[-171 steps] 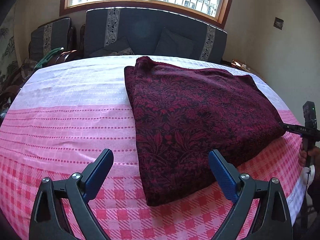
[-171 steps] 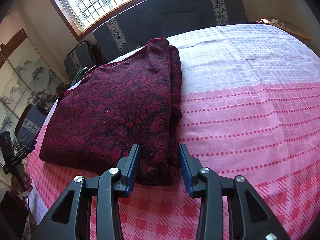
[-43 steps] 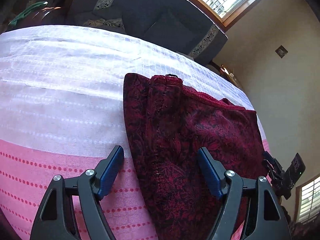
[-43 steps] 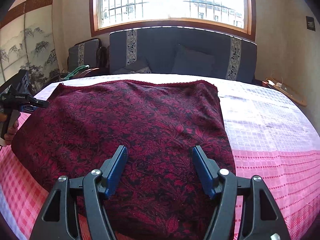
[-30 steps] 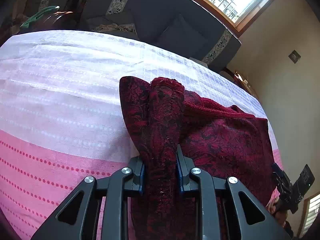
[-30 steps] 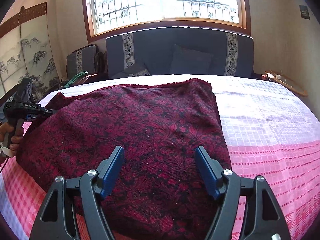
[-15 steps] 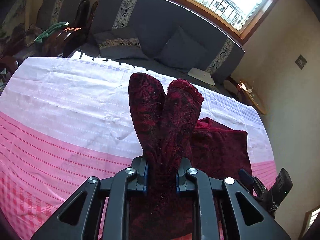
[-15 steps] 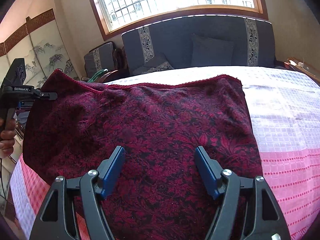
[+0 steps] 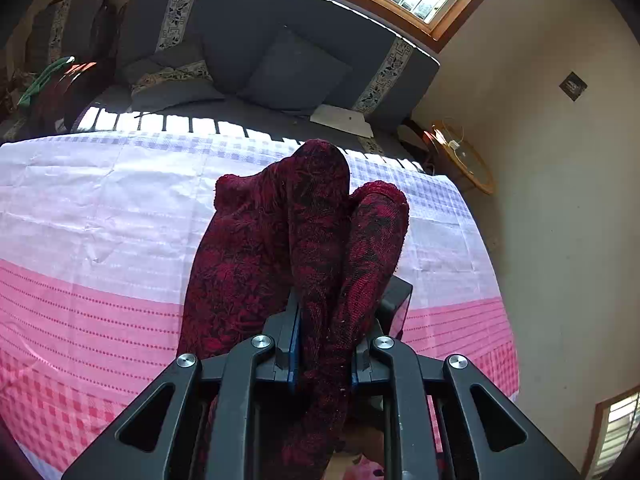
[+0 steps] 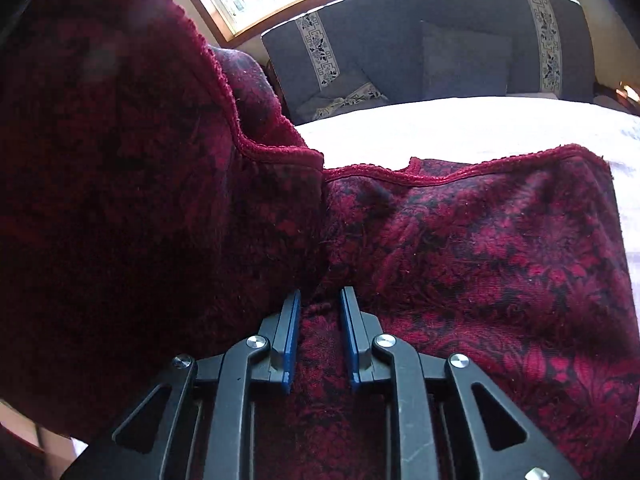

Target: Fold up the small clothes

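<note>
Cloth (image 9: 320,248) pinched in both claws, left (image 9: 322,344) and right (image 10: 318,336), above tablecloth (image 9: 100,220).

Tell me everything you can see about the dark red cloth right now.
The dark red cloth looks like thick, fuzzy fabric with a black floral pattern and a corded red hem. Part lies on the pink-and-white tablecloth; one bunched end is lifted, pinched in the left gripper. The right gripper pinches another fold.

Garment (image 9: 304,236) was thick matt woven cloth with fuzzy nap, tablecloth (image 9: 100,216) was thin smooth cloth, left gripper (image 9: 322,354) was matt black plastic with shiny metal screws.
</note>
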`<action>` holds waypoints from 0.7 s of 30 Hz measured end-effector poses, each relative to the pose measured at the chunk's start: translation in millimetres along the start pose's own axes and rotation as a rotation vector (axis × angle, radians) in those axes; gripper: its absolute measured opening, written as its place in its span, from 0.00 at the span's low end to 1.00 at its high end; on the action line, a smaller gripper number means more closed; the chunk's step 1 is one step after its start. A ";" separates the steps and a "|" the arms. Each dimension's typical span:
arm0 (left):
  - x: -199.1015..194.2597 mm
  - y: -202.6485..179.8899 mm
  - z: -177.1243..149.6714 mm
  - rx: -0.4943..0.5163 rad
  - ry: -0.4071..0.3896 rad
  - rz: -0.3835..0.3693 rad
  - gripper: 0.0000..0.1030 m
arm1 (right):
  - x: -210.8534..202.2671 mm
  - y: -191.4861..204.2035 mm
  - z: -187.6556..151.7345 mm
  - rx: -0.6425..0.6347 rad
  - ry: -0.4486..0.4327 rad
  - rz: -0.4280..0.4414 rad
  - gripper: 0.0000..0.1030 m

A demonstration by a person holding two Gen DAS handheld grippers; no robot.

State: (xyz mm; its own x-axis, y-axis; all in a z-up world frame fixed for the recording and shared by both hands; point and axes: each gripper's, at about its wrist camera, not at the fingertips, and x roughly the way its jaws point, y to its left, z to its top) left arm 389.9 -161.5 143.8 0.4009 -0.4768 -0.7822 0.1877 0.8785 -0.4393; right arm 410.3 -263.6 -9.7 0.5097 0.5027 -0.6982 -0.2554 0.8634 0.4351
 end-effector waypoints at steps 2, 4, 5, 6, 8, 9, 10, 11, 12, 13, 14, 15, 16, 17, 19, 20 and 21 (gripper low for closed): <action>15.9 -20.6 4.5 0.001 -0.001 -0.026 0.17 | -2.1 -20.1 4.6 0.099 0.005 0.080 0.17; 36.4 -33.0 8.3 -0.009 0.013 -0.062 0.17 | -16.7 -41.2 0.9 0.182 -0.030 0.136 0.17; 47.1 -34.6 9.2 -0.031 0.024 -0.086 0.17 | -25.5 -52.8 -3.2 0.221 -0.043 0.140 0.17; 58.4 -34.4 10.5 -0.059 0.037 -0.115 0.17 | -34.8 -64.5 -8.6 0.258 -0.054 0.148 0.17; 81.8 -30.2 11.2 -0.115 0.069 -0.162 0.18 | -54.9 -84.8 -21.8 0.306 -0.084 0.174 0.17; 91.4 -25.9 10.8 -0.154 0.072 -0.181 0.19 | -63.5 -93.0 -28.2 0.323 -0.094 0.189 0.18; 101.0 -21.8 11.3 -0.175 0.081 -0.208 0.20 | -70.6 -100.8 -34.3 0.346 -0.101 0.224 0.19; 110.4 -19.4 12.7 -0.184 0.099 -0.234 0.21 | -74.7 -110.2 -36.2 0.375 -0.108 0.282 0.19; 118.0 -15.9 13.6 -0.206 0.119 -0.262 0.24 | -78.3 -115.8 -40.4 0.397 -0.110 0.333 0.19; 123.2 -12.3 13.7 -0.238 0.135 -0.296 0.28 | -81.1 -120.3 -43.8 0.410 -0.110 0.358 0.19; 125.6 -10.2 14.1 -0.259 0.149 -0.337 0.30 | -83.5 -124.1 -46.1 0.416 -0.111 0.369 0.19; 124.8 -9.5 15.3 -0.266 0.154 -0.376 0.34 | -84.4 -126.6 -47.8 0.420 -0.108 0.376 0.19; 121.2 -8.0 17.1 -0.276 0.152 -0.429 0.41 | -84.2 -128.3 -49.0 0.421 -0.105 0.380 0.19; 115.6 -7.0 18.8 -0.293 0.148 -0.495 0.45 | -83.3 -130.3 -49.2 0.423 -0.104 0.387 0.19; 97.3 -8.1 24.2 -0.292 0.111 -0.615 0.60 | -79.8 -135.6 -44.5 0.437 -0.101 0.409 0.19; 85.4 -10.7 26.5 -0.264 0.073 -0.623 0.64 | -79.6 -138.1 -45.2 0.446 -0.098 0.418 0.18; 71.9 -11.5 29.3 -0.232 0.029 -0.590 0.70 | -79.5 -140.4 -45.5 0.456 -0.096 0.427 0.17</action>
State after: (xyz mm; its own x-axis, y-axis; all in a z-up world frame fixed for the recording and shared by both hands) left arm 442.9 -205.0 105.4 0.2645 -0.8822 -0.3896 0.1691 0.4401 -0.8819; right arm 368.2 -422.8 -41.2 0.5174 0.7741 -0.3648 -0.0871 0.4717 0.8774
